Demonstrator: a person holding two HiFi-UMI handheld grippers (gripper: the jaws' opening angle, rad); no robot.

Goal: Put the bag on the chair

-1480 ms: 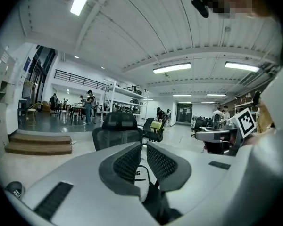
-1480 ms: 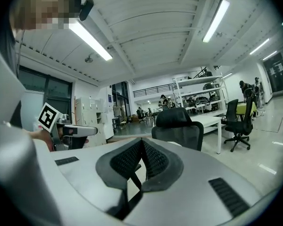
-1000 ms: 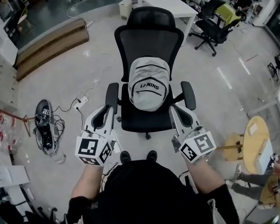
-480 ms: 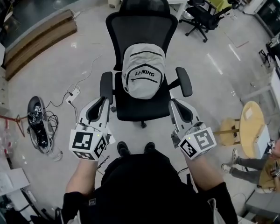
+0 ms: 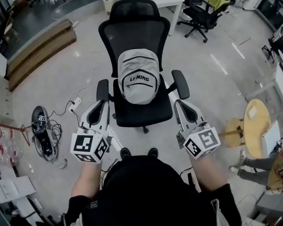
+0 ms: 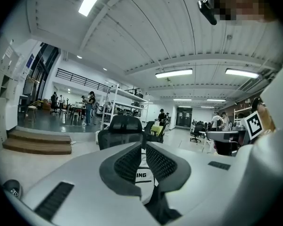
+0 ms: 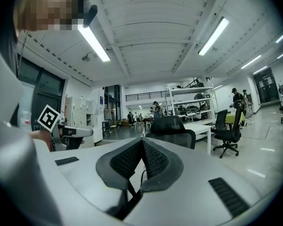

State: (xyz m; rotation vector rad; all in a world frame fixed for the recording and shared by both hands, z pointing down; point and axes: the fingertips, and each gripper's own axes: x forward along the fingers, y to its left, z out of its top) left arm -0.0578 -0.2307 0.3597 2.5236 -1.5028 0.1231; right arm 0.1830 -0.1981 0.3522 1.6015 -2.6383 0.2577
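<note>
Left gripper (image 5: 100, 108) and right gripper (image 5: 181, 108) backed off from chair (image 5: 134, 36). Bag (image 5: 138, 81) sits on seat ahead, between them. Both jaws pinched narrow, holding nothing. Job looks done.

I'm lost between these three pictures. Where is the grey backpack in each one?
Head view: backpack upper centre, upright on the seat of the black chair.
Left gripper view: low centre, a pale sliver with lettering.
Right gripper view: cannot be made out.
Shared landmark: the black chair, in all three.
</note>
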